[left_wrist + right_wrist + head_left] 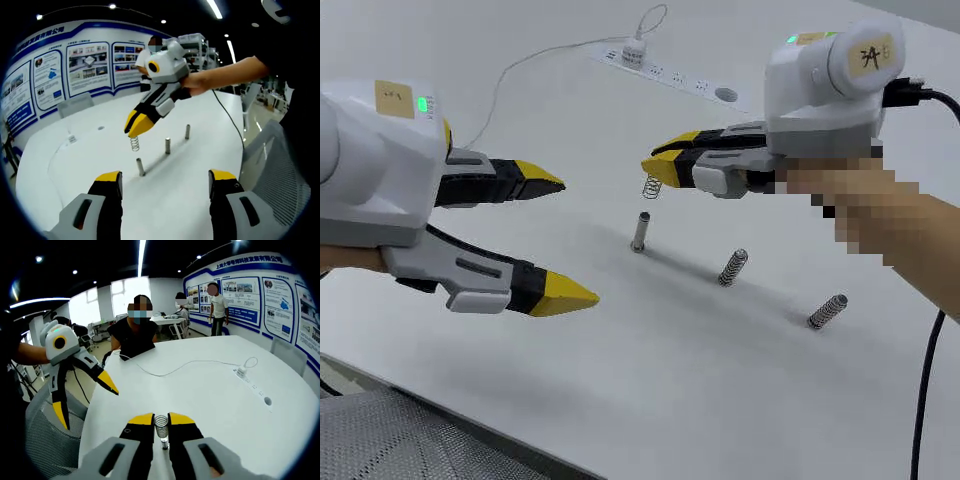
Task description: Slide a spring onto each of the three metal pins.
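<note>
Held low at left, the left gripper (577,239) hovers over the white table (620,400), its jaws spread wide with nothing between them. At centre, the right gripper (655,168) pinches a spring (651,186) in its nearly closed tips, just above a bare metal pin (640,231) that stands upright. Farther right, a second pin (733,266) and a third pin (827,311) each already wear a spring. A power strip (665,72) lies beyond.

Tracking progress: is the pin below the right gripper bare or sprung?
Bare: the pin is smooth metal; the right gripper holds a spring above it.
</note>
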`<state>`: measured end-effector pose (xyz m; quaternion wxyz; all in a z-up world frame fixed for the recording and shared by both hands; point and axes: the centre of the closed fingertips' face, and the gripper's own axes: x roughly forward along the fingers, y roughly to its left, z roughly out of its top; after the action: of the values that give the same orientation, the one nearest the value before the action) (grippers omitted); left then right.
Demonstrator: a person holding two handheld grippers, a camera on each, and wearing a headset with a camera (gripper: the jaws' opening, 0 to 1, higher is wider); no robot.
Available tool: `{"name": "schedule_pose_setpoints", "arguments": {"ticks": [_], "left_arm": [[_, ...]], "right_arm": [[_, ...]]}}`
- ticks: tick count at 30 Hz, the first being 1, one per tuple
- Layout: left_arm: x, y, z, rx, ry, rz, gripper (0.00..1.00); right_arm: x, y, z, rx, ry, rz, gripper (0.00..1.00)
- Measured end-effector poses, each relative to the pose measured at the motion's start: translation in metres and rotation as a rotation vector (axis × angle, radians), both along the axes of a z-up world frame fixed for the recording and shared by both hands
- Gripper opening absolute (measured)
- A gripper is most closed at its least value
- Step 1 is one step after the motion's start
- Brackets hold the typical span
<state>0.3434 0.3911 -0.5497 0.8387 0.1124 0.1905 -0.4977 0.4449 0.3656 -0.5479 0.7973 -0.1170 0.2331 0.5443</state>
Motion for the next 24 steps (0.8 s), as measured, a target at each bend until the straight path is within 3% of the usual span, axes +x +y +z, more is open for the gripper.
{"name": "schedule_pose_setpoints", "arguments": {"ticks": [5,9,15,18,24], "left_arm": [[0.0,0.003,-0.004,-0.003,0.015,0.008,0.74],[0.003,0.004,-0.004,-0.01,0.02,0.019,0.74],[0.004,0.002,-0.005,-0.015,0.023,0.018,0.74],[0.005,0.001,-0.001,-0.043,0.028,0.027,0.74],[0.009,0.004,0.004,-0.063,0.027,0.046,0.73]], "right_arm": [[0.002,-0.002,-0.015,-0.039,0.013,-0.017,0.11],[0.003,-0.001,-0.023,-0.029,0.046,-0.041,0.11],[0.003,0.001,-0.033,-0.054,0.05,-0.047,0.11],[0.001,0.002,-0.037,-0.064,0.059,-0.048,0.11],[-0.004,0.003,-0.052,-0.128,0.024,-0.024,0.11]]}}
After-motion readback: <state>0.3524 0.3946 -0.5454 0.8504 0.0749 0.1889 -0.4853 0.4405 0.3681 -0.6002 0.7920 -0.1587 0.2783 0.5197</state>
